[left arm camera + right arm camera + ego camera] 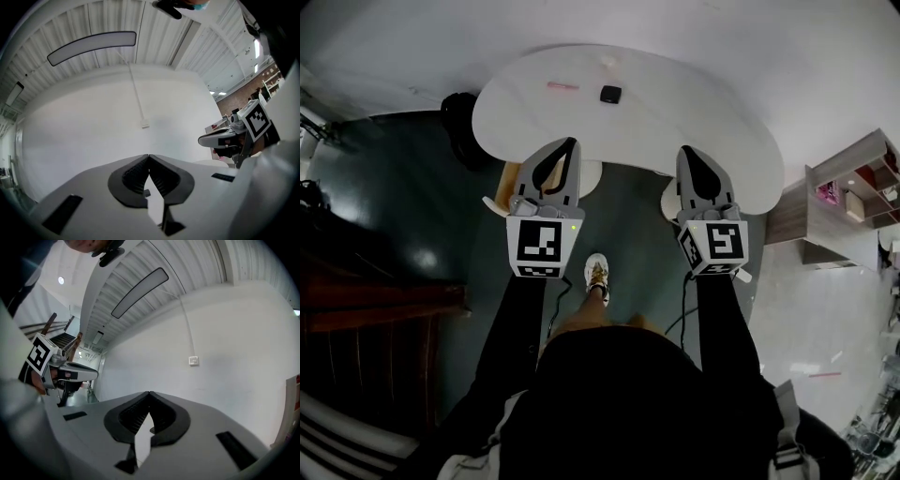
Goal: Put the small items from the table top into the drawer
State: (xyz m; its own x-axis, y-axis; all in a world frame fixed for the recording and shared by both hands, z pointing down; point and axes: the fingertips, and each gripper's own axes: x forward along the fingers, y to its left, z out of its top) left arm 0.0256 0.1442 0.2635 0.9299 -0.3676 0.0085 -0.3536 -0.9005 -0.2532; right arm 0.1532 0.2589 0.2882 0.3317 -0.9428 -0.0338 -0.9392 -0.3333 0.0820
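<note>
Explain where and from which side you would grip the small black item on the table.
Grip the small black item across two opposite edges, coming down from above, I would judge: it looks squarish and lies flat on the white table, with nothing touching it.

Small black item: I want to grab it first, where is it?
In the head view, the small black item lies on the white table toward its far edge, just right of the thin pink stick.

A small black squarish item (610, 93) lies flat toward the far side of the white table (712, 122), and a thin pink stick (562, 86) lies near its left, apart from it.
</note>
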